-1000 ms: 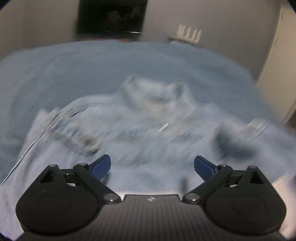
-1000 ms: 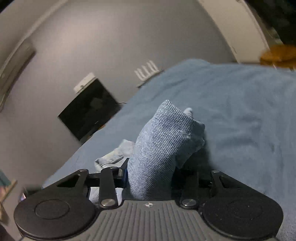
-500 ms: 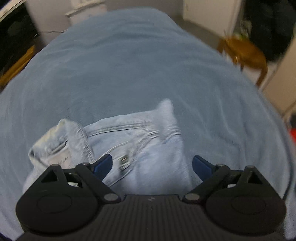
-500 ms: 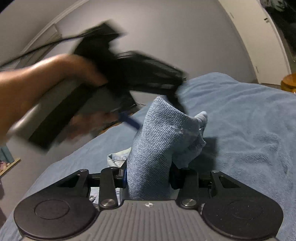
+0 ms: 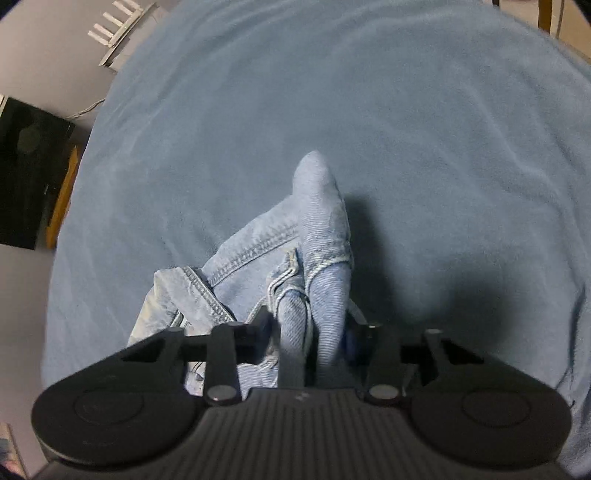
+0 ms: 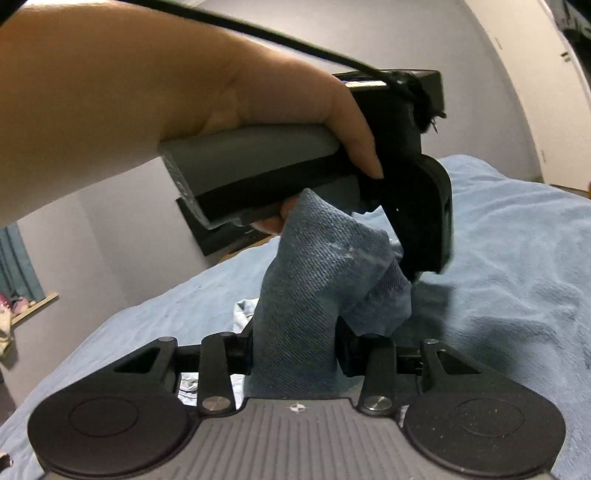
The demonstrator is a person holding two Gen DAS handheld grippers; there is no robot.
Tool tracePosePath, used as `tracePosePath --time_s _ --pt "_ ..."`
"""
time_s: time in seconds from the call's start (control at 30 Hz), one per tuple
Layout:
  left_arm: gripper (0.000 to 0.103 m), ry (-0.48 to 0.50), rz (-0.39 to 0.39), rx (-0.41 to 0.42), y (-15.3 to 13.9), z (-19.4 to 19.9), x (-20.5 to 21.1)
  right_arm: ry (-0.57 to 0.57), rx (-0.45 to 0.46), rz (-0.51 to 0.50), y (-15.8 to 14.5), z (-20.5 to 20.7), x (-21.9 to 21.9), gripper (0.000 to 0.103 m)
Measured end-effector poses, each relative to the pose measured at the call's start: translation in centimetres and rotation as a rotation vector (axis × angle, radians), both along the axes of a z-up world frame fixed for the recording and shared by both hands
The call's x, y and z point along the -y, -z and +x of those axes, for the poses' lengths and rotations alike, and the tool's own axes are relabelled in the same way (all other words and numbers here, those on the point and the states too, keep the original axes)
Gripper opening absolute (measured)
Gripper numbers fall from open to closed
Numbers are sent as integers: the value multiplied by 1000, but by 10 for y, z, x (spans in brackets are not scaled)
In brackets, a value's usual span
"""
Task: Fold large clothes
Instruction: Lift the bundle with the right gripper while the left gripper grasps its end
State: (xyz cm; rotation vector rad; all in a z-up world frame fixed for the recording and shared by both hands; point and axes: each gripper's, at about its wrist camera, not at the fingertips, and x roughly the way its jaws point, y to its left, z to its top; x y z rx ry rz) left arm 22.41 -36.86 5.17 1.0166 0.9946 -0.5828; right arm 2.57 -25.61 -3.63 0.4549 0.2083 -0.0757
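Note:
A light blue denim garment [image 5: 273, 254] lies bunched on the blue bed cover [image 5: 332, 110]. My left gripper [image 5: 308, 332] is shut on a fold of the denim, which sticks up between its jaws. My right gripper [image 6: 295, 350] is shut on another bunch of the same denim [image 6: 314, 280]. In the right wrist view the left gripper's body [image 6: 406, 177], held in a bare hand [image 6: 184, 85], hangs just above and behind that bunch, close to touching it.
A black box [image 5: 26, 173] stands on the floor at the bed's left side. A white router with antennas [image 5: 122, 26] sits by the wall. A wooden stool leg [image 5: 550, 14] shows at the far right. Grey walls surround the bed.
My left gripper was open over the spread denim; it has swung over beside the right gripper and closed on a fold. The right gripper kept its hold.

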Motion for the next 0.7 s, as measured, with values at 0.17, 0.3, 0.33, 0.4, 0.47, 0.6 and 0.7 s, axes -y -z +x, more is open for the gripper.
tracePosePath --time_s 0.17,0.3,0.33,0.4,0.47,0.6,0.7 --pt "24 -89 -274 -60 -32 17 -67 -69 33 -3 1 -5 2 43" --pt "22 -248 -609 -90 -50 24 -173 -192 52 -26 1 -4 -4 43" --pt "22 -279 -674 -88 -50 23 -199 -220 52 -36 0 -5 -7 43" --pt "22 -375 -811 -87 -44 21 -259 -282 49 -77 1 -5 -17 41" --pt "22 -456 -920 -95 -31 19 -308 -329 37 -120 2 -3 -27 40" --pt "19 -586 -1158 -129 7 4 -388 -401 -1 -254 8 2 -58 39" --pt "19 -649 -1328 -155 40 -6 -427 -424 -33 -366 18 4 -79 39"
